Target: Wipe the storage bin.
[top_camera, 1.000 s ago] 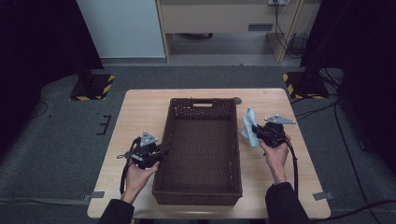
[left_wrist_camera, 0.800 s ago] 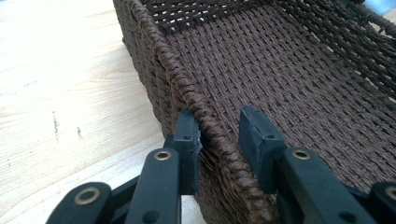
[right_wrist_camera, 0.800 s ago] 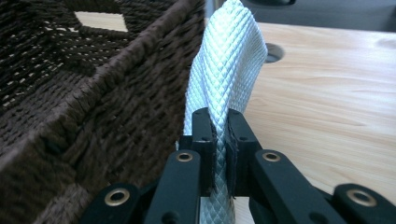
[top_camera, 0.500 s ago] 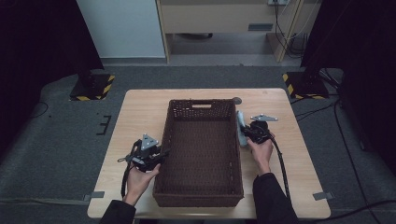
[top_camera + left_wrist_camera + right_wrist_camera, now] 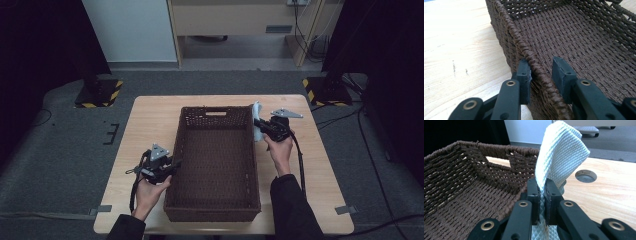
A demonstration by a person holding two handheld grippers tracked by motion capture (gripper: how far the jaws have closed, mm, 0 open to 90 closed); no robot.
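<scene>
A dark brown woven basket (image 5: 215, 160) stands lengthwise in the middle of the wooden table (image 5: 150, 125). My right gripper (image 5: 261, 127) is at the basket's far right rim, shut on a folded pale cloth (image 5: 257, 117). In the right gripper view the cloth (image 5: 560, 152) rises upright from between the pads (image 5: 542, 192), with the basket's corner (image 5: 461, 182) just to its left. My left gripper (image 5: 172, 166) straddles the basket's near left rim (image 5: 511, 30). In the left gripper view (image 5: 541, 75) one pad touches the rim's outside and the inner pad stands a little off it.
A round cable hole (image 5: 586, 175) lies in the tabletop just right of the cloth. Bare wood lies on both sides of the basket. Behind the table are a pale cabinet (image 5: 235, 20) and two floor stands with striped bases (image 5: 97, 92).
My right gripper has carried the cloth leftward and a little farther back, from over the bare table to the basket's right rim. The left gripper has stayed at the left rim.
</scene>
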